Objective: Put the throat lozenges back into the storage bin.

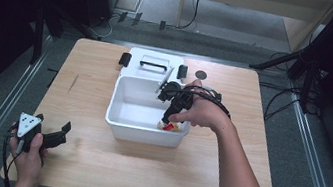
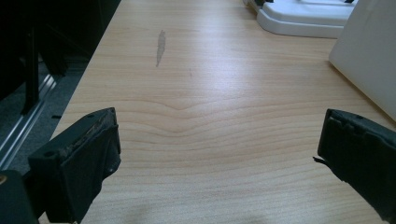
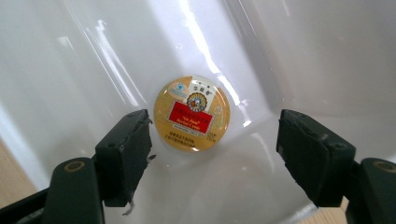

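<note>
Hanging over the near right corner of the white tub (image 1: pixel 145 134), the right gripper (image 1: pixel 166 121) points down into it, held by the person's right hand (image 1: pixel 204 113) that reaches in from the desk's near edge; its two black jaws stand spread, with nothing pinched between them. In the right gripper view the round tin (image 3: pixel 192 113), gold with a red label, lies flat on the tub's floor close to where two walls meet; it sits in the gap ahead of the jaws, nearer the left one, and neither pad touches it. From the high view the tin (image 1: pixel 168 126) shows as a red and yellow spot just below the gripper's tips. The tub stands in the middle of the desk (image 1: pixel 92 163); its white lid (image 1: pixel 151 63) with black clips lies just behind it, by the far edge. Near the desk's near left corner the left hand (image 1: pixel 28 152) rests the left gripper (image 1: pixel 65 130) on the wood; its jaws are spread wide on nothing, with bare desk between them.
</note>
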### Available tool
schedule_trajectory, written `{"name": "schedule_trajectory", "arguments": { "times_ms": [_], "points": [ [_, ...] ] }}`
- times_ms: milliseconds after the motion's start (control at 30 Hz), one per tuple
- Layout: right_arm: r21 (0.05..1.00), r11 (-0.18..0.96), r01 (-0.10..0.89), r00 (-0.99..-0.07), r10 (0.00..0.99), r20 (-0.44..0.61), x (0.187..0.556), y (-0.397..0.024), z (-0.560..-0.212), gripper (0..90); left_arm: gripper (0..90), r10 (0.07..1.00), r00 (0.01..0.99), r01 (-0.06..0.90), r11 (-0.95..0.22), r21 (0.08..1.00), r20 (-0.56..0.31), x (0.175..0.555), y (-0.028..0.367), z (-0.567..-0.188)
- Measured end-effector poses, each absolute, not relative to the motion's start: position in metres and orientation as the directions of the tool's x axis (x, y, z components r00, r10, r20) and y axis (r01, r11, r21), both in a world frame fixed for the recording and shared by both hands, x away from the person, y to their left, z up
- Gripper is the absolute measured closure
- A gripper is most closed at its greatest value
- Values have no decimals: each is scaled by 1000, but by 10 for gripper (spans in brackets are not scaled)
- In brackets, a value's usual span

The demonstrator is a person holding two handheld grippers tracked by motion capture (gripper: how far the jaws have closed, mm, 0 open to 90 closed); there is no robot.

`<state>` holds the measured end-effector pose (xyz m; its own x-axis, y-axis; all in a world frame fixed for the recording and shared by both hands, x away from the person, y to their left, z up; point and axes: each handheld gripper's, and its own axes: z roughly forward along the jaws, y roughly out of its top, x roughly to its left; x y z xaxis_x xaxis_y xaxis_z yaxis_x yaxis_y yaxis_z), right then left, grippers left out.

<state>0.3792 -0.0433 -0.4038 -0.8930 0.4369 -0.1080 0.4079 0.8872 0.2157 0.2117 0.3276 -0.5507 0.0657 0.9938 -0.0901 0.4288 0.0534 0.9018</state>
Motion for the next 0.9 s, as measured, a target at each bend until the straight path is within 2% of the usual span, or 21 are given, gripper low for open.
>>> {"name": "schedule_trajectory", "arguments": {
  "times_ms": [533, 900],
  "points": [
    [258, 855, 451, -864, 490, -115, 365, -69, -365, 265, 0, 994, 67, 434, 53, 899, -91, 213, 327, -551],
    [260, 844, 469, -850, 511, -125, 354, -92, -352, 255, 0, 993, 68, 434, 55, 899, -93, 212, 328, -551]
  ]
}}
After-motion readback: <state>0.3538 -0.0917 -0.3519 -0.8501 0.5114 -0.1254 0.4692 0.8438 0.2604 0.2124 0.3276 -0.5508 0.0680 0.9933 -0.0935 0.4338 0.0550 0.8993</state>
